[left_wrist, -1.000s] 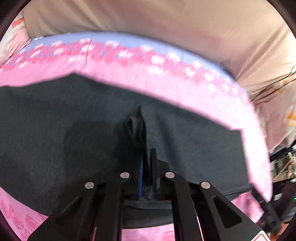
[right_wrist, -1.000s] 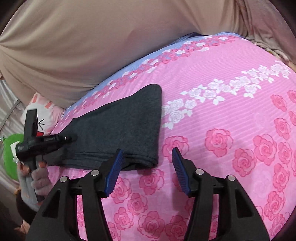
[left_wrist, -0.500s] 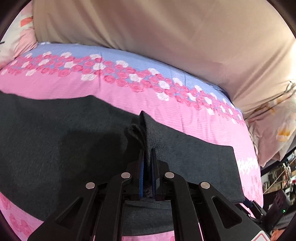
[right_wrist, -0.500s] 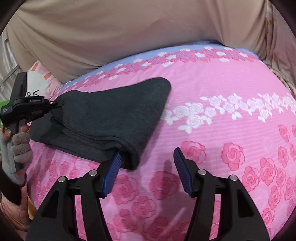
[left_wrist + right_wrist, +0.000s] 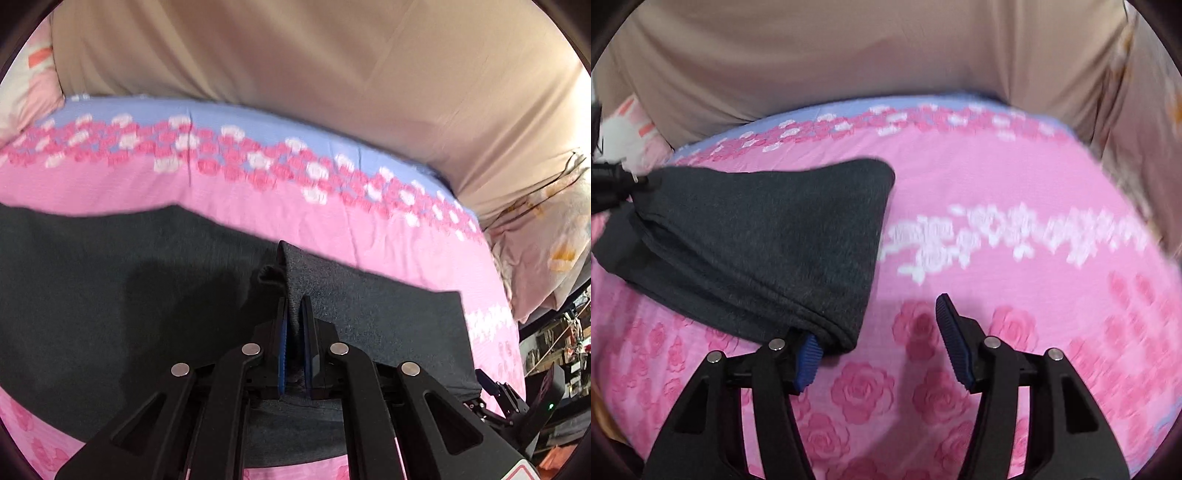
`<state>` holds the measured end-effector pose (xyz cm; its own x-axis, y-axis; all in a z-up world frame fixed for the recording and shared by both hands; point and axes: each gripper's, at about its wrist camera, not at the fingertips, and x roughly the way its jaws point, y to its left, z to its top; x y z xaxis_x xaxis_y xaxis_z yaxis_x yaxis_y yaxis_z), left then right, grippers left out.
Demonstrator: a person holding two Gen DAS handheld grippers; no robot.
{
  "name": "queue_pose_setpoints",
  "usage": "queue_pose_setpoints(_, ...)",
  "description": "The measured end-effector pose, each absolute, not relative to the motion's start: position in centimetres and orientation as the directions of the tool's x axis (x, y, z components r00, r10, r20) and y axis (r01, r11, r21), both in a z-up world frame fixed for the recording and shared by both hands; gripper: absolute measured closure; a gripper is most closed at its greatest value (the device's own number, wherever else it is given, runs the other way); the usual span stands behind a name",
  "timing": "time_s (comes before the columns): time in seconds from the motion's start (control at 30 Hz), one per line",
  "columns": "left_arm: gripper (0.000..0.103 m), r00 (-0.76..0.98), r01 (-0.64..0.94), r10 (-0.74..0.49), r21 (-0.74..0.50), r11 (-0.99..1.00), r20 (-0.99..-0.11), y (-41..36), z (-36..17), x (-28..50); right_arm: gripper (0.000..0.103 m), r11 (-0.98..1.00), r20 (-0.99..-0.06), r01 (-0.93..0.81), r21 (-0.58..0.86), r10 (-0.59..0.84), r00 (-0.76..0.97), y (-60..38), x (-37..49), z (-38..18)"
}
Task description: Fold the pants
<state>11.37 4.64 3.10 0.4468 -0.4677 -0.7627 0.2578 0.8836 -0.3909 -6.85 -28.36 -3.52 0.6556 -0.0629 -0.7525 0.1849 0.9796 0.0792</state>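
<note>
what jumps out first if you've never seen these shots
The dark grey pants lying on the bright pink rose-print bedsheet stand out most. The left gripper is shut on a pinched ridge of that fabric, while the right gripper is closing at the pants' near corner, not yet gripping.

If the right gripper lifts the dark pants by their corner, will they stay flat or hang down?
The pants would probably hang down: the fabric already bunches where the left gripper pinches it. They look soft and thick, so likely not slippery between ribbed pads.
</note>
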Motion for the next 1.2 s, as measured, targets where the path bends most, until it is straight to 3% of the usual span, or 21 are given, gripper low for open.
queue_pose_setpoints(0.1,0.098,0.435,0.237,-0.436,-0.367,0.900,-0.788,4.4,1.3,11.2,0.053,0.982,-0.733,0.174,0.072,-0.066,0.677,-27.5,-6.5,-3.0)
queue_pose_setpoints(0.2,0.098,0.412,0.208,-0.432,-0.378,0.902,-0.802,4.9,-0.2,11.0,0.087,0.971,-0.758,0.156,0.179,0.035,0.652,-27.8,-5.3,-3.9)
queue_pose_setpoints(0.4,0.098,0.376,0.220,-0.487,-0.435,0.873,-0.788,4.4,-0.7,10.0,0.093,0.878,-0.603,0.140,0.457,0.191,0.774,-31.9,-8.0,-0.8)
queue_pose_setpoints(0.53,0.097,0.343,0.281,-0.505,-0.426,0.860,-0.792,1.7,-1.1,8.4,0.093,0.895,-0.648,0.207,0.396,0.113,0.753,-33.4,-8.7,-1.3)
queue_pose_setpoints(0.6,0.095,0.377,0.280,-0.496,-0.415,0.866,-0.782,1.3,-1.8,7.9,0.093,0.854,-0.701,0.251,0.455,0.170,0.693,-34.8,-8.3,-4.4)
queue_pose_setpoints(0.8,0.095,0.366,0.289,-0.524,-0.441,0.850,-0.769,1.1,-0.6,7.3,0.093,0.880,-0.631,0.199,0.432,0.138,0.764,-34.9,-8.6,-0.6)
queue_pose_setpoints(0.97,0.093,0.342,0.331,-0.545,-0.445,0.832,-0.765,-0.5,-1.9,6.3,0.093,0.857,-0.712,0.290,0.425,0.119,0.692,-36.8,-8.6,-4.6)
queue_pose_setpoints(1.0,0.092,0.349,0.339,-0.538,-0.432,0.836,-0.768,-0.6,-1.8,6.2,0.089,0.866,-0.711,0.281,0.413,0.114,0.693,-36.5,-8.6,-4.2)
queue_pose_setpoints(1.1,0.089,0.363,0.343,-0.538,-0.427,0.836,-0.761,0.1,-1.2,5.7,0.063,0.927,-0.741,0.277,0.252,0.001,0.672,-34.6,-9.2,-2.0)
queue_pose_setpoints(1.13,0.089,0.379,0.351,-0.550,-0.435,0.829,-0.744,0.7,-0.7,5.4,0.062,0.932,-0.738,0.276,0.235,-0.014,0.675,-34.2,-9.6,-1.4)
queue_pose_setpoints(1.17,0.083,0.418,0.361,-0.556,-0.430,0.827,-0.718,2.0,0.1,4.8,0.062,0.938,-0.728,0.266,0.223,-0.022,0.686,-33.6,-10.2,-0.3)
queue_pose_setpoints(1.2,0.064,0.448,0.360,-0.551,-0.422,0.832,-0.704,2.9,0.6,4.5,0.062,0.945,-0.711,0.261,0.197,-0.046,0.702,-32.9,-10.8,0.9)
